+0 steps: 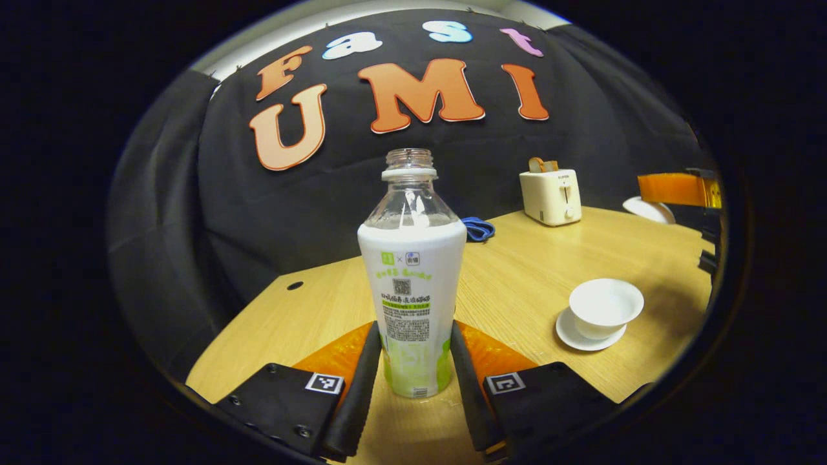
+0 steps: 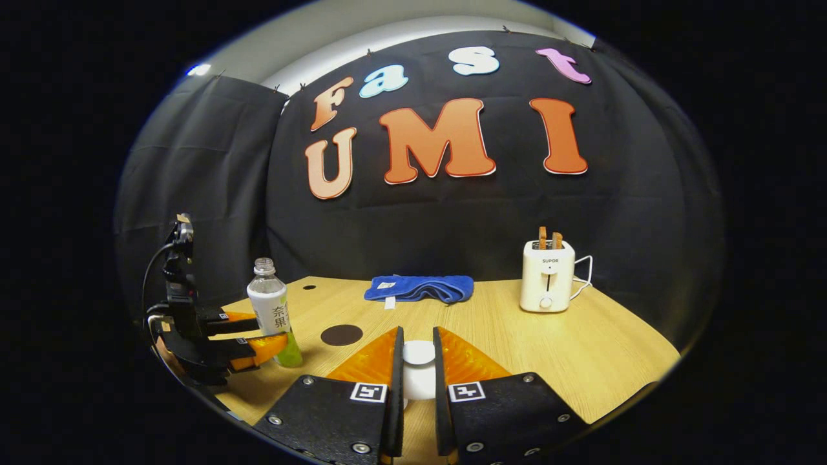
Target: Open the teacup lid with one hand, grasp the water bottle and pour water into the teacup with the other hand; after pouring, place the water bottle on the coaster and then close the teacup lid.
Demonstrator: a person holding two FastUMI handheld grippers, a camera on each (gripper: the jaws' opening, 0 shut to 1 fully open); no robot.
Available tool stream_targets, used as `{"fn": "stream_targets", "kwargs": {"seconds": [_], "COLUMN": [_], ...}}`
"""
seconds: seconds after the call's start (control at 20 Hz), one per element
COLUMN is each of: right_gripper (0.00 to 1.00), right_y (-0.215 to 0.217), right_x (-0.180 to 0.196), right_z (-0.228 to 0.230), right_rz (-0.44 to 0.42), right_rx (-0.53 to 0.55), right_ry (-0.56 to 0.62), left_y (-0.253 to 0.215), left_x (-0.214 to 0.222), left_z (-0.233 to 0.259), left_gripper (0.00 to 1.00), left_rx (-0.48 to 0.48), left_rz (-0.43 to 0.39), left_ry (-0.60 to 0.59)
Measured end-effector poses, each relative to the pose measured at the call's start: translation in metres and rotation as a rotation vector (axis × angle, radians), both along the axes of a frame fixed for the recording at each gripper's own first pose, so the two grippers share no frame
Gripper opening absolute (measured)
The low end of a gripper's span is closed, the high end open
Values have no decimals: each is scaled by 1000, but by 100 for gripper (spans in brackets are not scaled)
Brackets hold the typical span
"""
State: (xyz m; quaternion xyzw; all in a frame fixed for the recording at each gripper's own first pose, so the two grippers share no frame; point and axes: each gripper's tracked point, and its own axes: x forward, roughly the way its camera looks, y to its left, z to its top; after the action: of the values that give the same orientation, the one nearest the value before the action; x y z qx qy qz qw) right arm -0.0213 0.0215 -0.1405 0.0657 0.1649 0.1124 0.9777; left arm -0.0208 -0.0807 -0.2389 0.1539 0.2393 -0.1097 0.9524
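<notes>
An uncapped water bottle (image 1: 413,290) with a white and green label stands on the wooden table between the fingers of my left gripper (image 1: 417,336), which press on its lower sides. In the right gripper view the same bottle (image 2: 272,313) and left gripper (image 2: 258,342) sit at the far left. My right gripper (image 2: 417,342) is shut on the white teacup lid (image 2: 418,358), held above the table. The open white teacup (image 1: 606,307) rests on its saucer (image 1: 572,336), right of the bottle. A dark round coaster (image 2: 342,334) lies on the table beside the bottle.
A white toaster (image 2: 548,276) with toast stands at the back right, and a folded blue towel (image 2: 418,288) lies at the back middle. The table's (image 2: 581,349) edges run close on the left and front. The right gripper (image 1: 675,190) hangs at the far right of the left gripper view.
</notes>
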Motion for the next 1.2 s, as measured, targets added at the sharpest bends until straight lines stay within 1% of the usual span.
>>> {"fn": "stream_targets", "kwargs": {"seconds": [0.15, 0.2, 0.25, 0.3, 0.45, 0.55, 0.6, 0.75, 0.8, 0.9, 1.2], "right_gripper": [20, 20, 20, 20, 20, 20, 20, 20, 20, 20, 20], "right_y": [-9, -13, -17, -21, -29, -34, -36, -42, -44, -47, -53], "right_x": [-2, -2, -3, -4, -6, -7, -9, -10, -12, -13, -17], "right_z": [5, 6, 6, 6, 7, 7, 7, 7, 7, 8, 10], "right_rz": [-17, -24, -31, -40, -56, -65, -70, -81, -83, -88, -97], "right_rx": [-3, -4, -6, -8, -3, -1, -2, -8, -10, -16, -30], "right_ry": [-15, -18, -21, -24, -27, -28, -31, -34, -34, -38, -49], "left_y": [1, -1, 0, 1, 2, 4, 4, 2, -1, -6, -9], "left_x": [3, 4, 3, 4, 5, 4, 3, 3, 2, 1, 2], "left_z": [2, 1, -2, -6, -5, -7, -6, -4, -4, -4, -1], "left_gripper": [64, 67, 64, 64, 65, 63, 65, 64, 66, 65, 66], "left_rx": [151, 206, 257, 309, 417, 481, 517, 635, 670, 718, 823], "left_rz": [-64, -100, -126, -148, -193, -221, -237, -294, -311, -337, -393], "left_ry": [-22, -24, -28, -27, -48, -51, -57, -88, -102, -119, -137]}}
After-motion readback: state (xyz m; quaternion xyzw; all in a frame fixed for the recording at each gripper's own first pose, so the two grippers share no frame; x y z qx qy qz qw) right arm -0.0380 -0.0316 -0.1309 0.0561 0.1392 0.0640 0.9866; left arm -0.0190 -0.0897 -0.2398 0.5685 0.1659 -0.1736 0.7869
